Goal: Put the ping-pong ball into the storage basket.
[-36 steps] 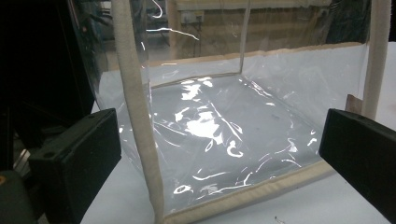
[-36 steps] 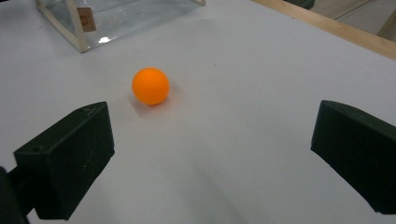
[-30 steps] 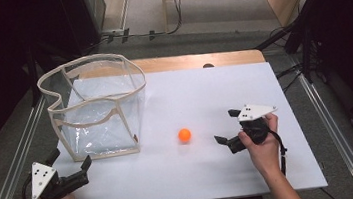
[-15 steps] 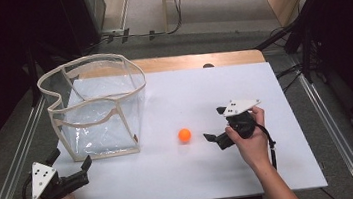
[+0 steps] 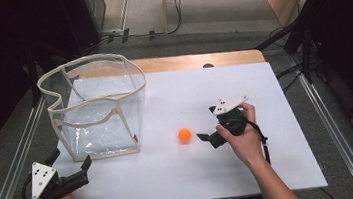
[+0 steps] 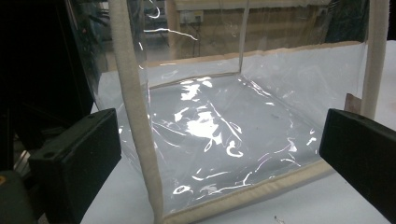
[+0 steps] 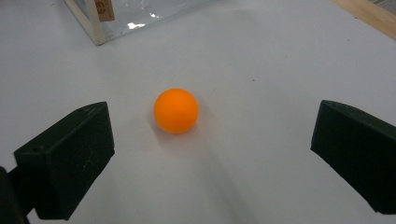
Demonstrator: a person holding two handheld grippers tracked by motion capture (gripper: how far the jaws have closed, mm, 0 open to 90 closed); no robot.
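Observation:
A small orange ball (image 5: 184, 135) lies on the white table (image 5: 273, 169), right of a clear plastic bin with cream trim (image 5: 95, 109). My right gripper (image 5: 207, 123) is open just right of the ball and points at it. In the right gripper view the ball (image 7: 176, 110) sits on the table ahead of the open right gripper (image 7: 212, 126), between the lines of its two jaws and untouched. At the table's front left corner my left gripper (image 5: 71, 157) is open and empty. It faces the bin's near corner (image 6: 140, 140), seen past the left gripper (image 6: 218, 130).
The bin stands open-topped at the table's back left, with nothing seen inside. A wooden strip (image 5: 200, 60) runs along the table's far edge. Metal rails (image 5: 333, 127) flank both sides. White tabletop stretches in front of and to the right of the ball.
My right gripper has moved left across the table and closed in on the orange ball, still open. The left gripper, the ball and the bin have not moved.

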